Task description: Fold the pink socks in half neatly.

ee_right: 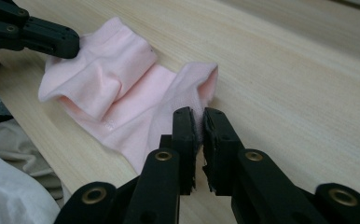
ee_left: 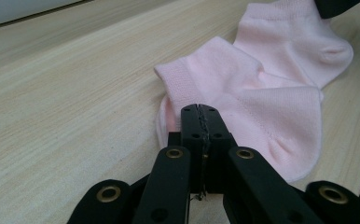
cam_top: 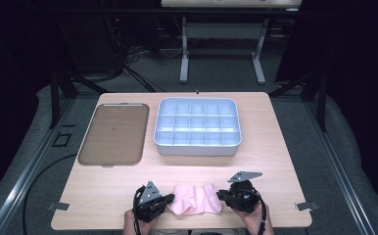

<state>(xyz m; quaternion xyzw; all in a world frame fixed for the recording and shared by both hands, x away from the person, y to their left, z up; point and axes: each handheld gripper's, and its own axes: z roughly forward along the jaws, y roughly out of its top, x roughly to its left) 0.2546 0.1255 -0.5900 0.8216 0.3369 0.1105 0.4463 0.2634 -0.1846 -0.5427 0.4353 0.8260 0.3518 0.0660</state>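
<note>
Two pinches on thin fabric is the worry: the pink sock (cam_top: 196, 199) sits at the desk's (cam_top: 275, 147) near edge, left gripper (cam_top: 170, 198) and right gripper (cam_top: 221, 195) each clamped on a cuff, so pulling unevenly probably slips one hold.

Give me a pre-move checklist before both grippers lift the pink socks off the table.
1. Left gripper shut on pink socks: ok, fabric pinched at the cuff.
2. Right gripper shut on the socks: ok, fabric shows between its jaws.
3. Socks lying flat: not ok, they are bunched and folded.
4. Compartment tray upright and unblocked: ok.
5. Brown tray apart from the socks: ok.
6. Both socks caught in each grip: cannot tell.
</note>
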